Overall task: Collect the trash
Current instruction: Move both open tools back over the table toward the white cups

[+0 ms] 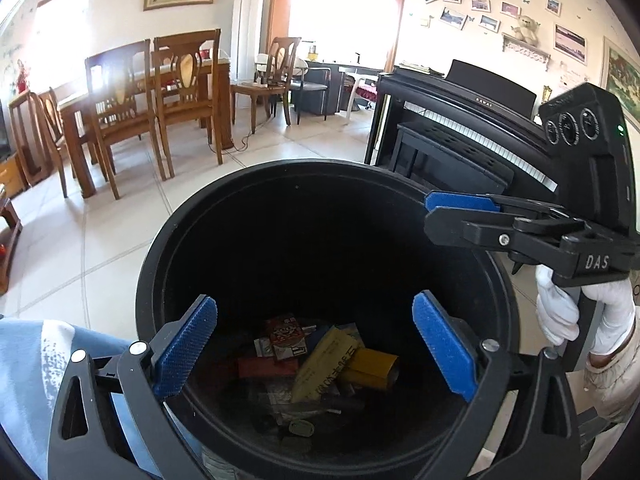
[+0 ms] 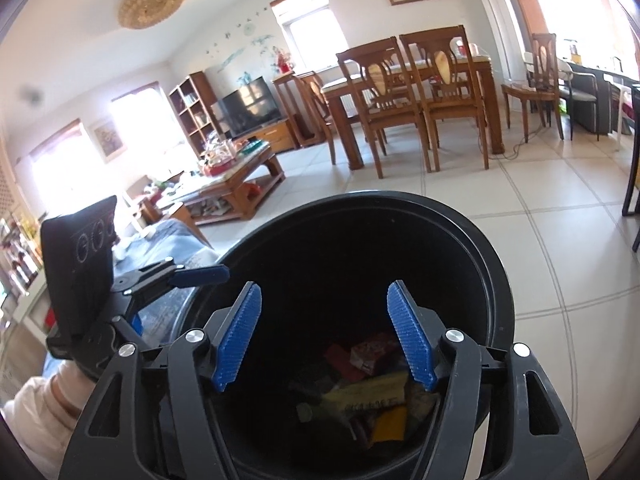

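A round black bin stands on the tiled floor, and everything here is told from it. Right over its near rim hangs the left gripper, its blue pads spread wide with nothing between them. The right gripper hangs over the rim too, beside the left one. Its jaws are apart and empty as well. A hand in a white glove holds it.

Down at the bottom of the bin lies the trash: a yellow packet, a red and white wrapper and other small bits, all in a heap.

A blue cloth is close against the bin's left side. On its right side, just behind the rim, stands a black piano.

Past the far rim the pale floor tiles are bare and wide. Farther off stands a wooden dining table with chairs. A low coffee table sits far off to the left.
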Demonstrator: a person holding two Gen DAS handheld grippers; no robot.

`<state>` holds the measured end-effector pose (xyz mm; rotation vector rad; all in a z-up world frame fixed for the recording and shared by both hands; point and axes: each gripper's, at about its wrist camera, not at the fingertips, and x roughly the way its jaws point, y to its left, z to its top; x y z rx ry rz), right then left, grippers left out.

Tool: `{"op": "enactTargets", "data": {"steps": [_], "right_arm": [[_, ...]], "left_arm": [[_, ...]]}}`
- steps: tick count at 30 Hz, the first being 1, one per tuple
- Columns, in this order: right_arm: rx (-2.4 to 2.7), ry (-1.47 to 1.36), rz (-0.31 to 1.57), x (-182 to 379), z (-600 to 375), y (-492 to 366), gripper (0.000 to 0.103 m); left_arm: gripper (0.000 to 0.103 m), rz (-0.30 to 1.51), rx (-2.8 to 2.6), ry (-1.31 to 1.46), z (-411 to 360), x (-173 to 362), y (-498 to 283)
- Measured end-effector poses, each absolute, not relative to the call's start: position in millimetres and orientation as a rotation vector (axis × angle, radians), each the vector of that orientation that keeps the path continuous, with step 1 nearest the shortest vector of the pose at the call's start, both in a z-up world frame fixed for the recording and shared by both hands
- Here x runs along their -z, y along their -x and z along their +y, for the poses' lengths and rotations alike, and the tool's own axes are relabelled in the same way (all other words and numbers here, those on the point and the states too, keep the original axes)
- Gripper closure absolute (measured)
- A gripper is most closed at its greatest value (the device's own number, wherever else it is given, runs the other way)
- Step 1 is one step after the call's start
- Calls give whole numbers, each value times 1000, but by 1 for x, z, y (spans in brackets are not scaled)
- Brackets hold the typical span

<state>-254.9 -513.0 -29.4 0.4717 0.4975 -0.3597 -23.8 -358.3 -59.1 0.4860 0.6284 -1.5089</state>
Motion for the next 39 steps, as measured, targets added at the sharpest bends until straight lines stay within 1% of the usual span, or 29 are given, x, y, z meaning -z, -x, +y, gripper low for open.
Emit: {"op": "enactTargets", "data": {"steps": [2,3,5,8,18,39], "right_arm": [[355,-486,488,27,-510,254,19],[352,-498,483,25,-509,254,16],[350,-517,477,22,-508,253,8],[348,-529,474,17,-503,250,5],[268,-514,521,7,-475,215,5],[34,-363,598,-18,-349,64,5]], "left_arm": [[5,613,1507,-486,-354,56,25],[5,604,1501,-488,-351,54,26],[5,586,1487,-489,-343,51,29],[5,569,1463,-489,-329,49,31],[5,565,1359,-451,-273,34,9],[5,583,1092,-231,-128,7,-87]]}}
